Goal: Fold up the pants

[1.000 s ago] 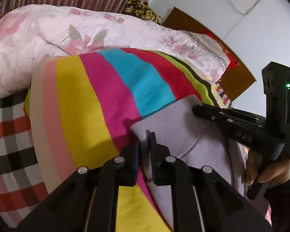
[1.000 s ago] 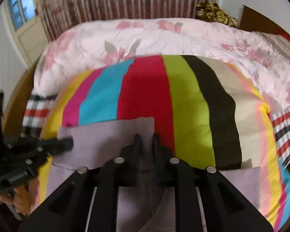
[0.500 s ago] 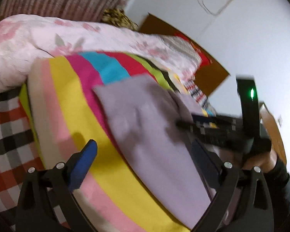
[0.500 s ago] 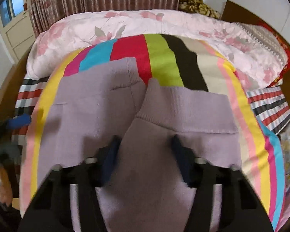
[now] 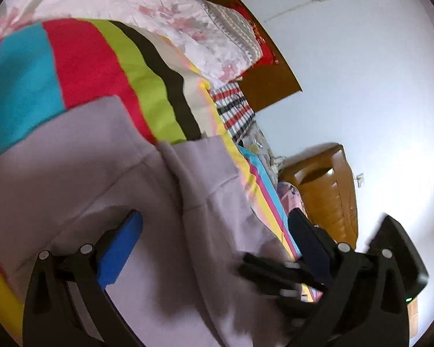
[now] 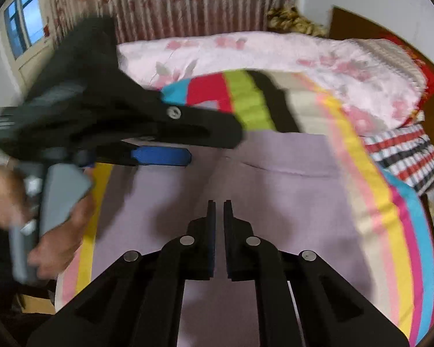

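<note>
The lilac knit pants (image 5: 107,179) lie spread flat on the rainbow-striped blanket (image 5: 81,57), their two cuffs toward the pillow end. They also show in the right wrist view (image 6: 275,190). My left gripper (image 5: 214,237) is wide open above the pants, holding nothing. It also shows in the right wrist view (image 6: 214,141), blurred, over the left leg. My right gripper (image 6: 220,211) is shut with nothing between its pads, hovering over the pants. It shows in the left wrist view (image 5: 246,260) as a dark blurred shape low right.
A pink floral quilt (image 6: 275,55) lies across the bed's far end. A wooden headboard (image 5: 263,66) and a wooden nightstand (image 5: 327,190) stand by the white wall. A plaid sheet (image 6: 402,156) edges the blanket. Curtains (image 6: 173,3) and a window (image 6: 26,20) are behind.
Both grippers let go of the pants' cuffs a second ago and drew back. The left stays open and swung right; the right closed again, empty. The pants now lie flat.
</note>
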{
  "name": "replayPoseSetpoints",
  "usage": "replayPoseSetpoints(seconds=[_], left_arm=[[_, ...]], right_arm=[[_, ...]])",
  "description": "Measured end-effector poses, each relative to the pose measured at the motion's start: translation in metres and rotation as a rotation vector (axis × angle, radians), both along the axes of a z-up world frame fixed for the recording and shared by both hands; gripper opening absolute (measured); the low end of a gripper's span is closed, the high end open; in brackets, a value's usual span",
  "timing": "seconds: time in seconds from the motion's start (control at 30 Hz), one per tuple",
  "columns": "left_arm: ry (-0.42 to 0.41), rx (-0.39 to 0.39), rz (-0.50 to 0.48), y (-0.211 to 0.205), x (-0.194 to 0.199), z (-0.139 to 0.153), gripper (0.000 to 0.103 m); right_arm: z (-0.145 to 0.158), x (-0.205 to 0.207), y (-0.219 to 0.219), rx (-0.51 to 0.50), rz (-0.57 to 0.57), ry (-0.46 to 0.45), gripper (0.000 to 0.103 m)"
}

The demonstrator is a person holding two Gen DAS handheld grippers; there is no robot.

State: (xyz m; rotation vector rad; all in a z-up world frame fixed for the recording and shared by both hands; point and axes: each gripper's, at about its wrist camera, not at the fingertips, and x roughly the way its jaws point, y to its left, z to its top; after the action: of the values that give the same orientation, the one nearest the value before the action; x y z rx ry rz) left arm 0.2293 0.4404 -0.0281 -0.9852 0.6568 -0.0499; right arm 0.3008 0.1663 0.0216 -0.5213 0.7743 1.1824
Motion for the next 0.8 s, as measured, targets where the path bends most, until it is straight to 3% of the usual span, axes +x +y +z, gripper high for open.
replayPoseSetpoints(seconds=[0.03, 0.07, 0.1, 0.13, 0.27, 0.33, 0.47, 0.6, 0.63, 0.7, 0.8], left_arm=[[0.004, 0.012, -0.002, -0.002, 0.002, 0.000, 0.095], [0.006, 0.034, -0.008, -0.006, 0.004, -0.001, 0.094], [0.009, 0.047, -0.016, -0.009, 0.008, -0.002, 0.091], [0.016, 0.059, -0.021, -0.010, 0.011, -0.003, 0.084], [0.073, 0.124, -0.003, -0.012, 0.021, -0.006, 0.063], [0.095, 0.151, 0.010, -0.011, 0.017, -0.004, 0.042], [0.117, 0.180, 0.010, -0.019, 0.011, 0.000, 0.038], [0.168, 0.230, 0.017, -0.024, 0.026, -0.006, 0.044], [0.170, 0.238, 0.026, -0.025, 0.027, -0.006, 0.038], [0.186, 0.269, 0.055, -0.028, 0.023, -0.003, 0.008], [0.103, 0.264, 0.053, -0.037, 0.007, 0.022, 0.006]], right_arm=[[0.006, 0.003, -0.022, 0.039, -0.030, 0.021, 0.017], [0.010, 0.006, -0.052, 0.083, -0.079, 0.046, 0.037], [0.012, 0.007, -0.075, 0.113, -0.126, 0.052, 0.072], [0.012, 0.006, -0.104, 0.150, -0.178, 0.053, 0.083], [0.002, -0.008, -0.197, 0.177, -0.344, 0.056, 0.086], [-0.005, -0.017, -0.236, 0.162, -0.443, 0.045, 0.086], [-0.031, -0.027, -0.313, 0.163, -0.638, 0.094, 0.086], [-0.058, -0.021, -0.353, 0.131, -0.751, 0.114, 0.086], [-0.062, -0.019, -0.360, 0.151, -0.761, 0.137, 0.086], [-0.063, -0.016, -0.373, 0.192, -0.814, 0.172, 0.086], [-0.072, -0.006, -0.382, 0.216, -0.848, 0.240, 0.086]])
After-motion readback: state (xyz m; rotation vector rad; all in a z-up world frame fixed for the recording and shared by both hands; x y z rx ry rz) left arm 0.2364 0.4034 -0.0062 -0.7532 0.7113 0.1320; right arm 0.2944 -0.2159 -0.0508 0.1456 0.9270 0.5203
